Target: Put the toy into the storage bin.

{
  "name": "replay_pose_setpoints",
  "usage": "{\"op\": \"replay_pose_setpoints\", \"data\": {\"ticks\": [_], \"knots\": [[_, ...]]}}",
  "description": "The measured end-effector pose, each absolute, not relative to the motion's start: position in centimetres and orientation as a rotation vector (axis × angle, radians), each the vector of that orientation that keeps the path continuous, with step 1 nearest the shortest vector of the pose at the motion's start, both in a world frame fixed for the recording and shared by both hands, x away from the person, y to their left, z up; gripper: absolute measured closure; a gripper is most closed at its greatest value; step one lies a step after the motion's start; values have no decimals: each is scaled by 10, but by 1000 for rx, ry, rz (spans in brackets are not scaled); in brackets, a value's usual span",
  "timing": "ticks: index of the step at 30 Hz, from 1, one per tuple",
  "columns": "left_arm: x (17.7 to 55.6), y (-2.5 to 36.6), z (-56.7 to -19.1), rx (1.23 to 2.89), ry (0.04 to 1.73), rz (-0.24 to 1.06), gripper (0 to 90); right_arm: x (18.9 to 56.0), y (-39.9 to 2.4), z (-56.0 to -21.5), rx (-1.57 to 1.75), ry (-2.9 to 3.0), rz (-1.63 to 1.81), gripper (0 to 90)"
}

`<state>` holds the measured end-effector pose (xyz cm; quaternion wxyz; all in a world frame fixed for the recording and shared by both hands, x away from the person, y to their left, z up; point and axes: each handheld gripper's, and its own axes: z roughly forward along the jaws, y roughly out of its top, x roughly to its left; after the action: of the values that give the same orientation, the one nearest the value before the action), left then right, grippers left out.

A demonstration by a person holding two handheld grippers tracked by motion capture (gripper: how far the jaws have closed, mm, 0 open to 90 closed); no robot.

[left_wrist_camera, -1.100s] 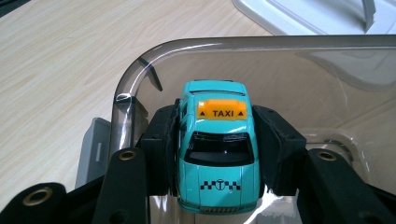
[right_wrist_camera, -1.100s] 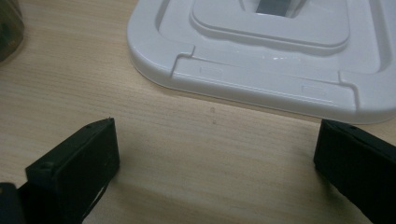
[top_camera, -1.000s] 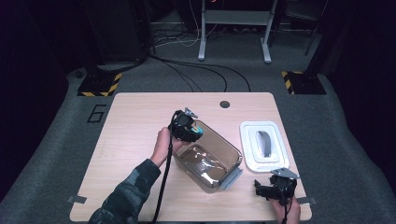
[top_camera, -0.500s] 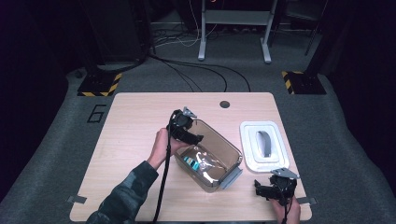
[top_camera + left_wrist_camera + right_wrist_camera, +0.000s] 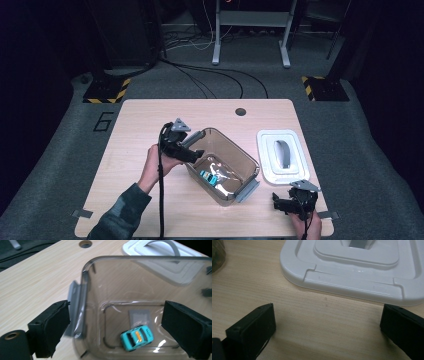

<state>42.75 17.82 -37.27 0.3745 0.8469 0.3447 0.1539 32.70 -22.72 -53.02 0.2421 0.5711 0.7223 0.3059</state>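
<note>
Now the table (image 5: pixel 135 125) holds a clear box (image 5: pixel 222 165) and a white lid (image 5: pixel 282 155) beside it. Left gripper (image 5: pixel 192 150), jaws just opened and empty, hangs over the box. Right gripper (image 5: pixel 287 202) rests open. Toy car (image 5: pixel 137 337) lies inside the box.

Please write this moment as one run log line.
left hand-held gripper: open, jaws just opening, nothing held | small teal toy car: inside clear plastic box | right hand-held gripper: open

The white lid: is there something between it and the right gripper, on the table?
Nothing visible. The right gripper, jaws open, faces the white lid across a bare strip of table. The clear box stands off to the side, not between them.
</note>
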Motion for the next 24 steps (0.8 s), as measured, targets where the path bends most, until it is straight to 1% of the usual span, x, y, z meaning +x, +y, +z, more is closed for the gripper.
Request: {"op": "replay_pose_setpoints", "data": {"ticks": [3,9,12,17,24], "knots": [[421,196,-375,2144,906,424,34,327,-227,-530,1561,1975,836,0],[413,227,-385,2094,972,446,23,327,-227,-530,1562,1974,835,0],[412,242,-392,2083,1006,434,20,327,-227,-530,1562,1974,835,0],[409,267,-416,2063,1089,412,10,327,-227,-530,1563,1973,834,0],[405,289,-452,2055,1175,375,5,327,-227,-530,1564,1973,834,0]]}}
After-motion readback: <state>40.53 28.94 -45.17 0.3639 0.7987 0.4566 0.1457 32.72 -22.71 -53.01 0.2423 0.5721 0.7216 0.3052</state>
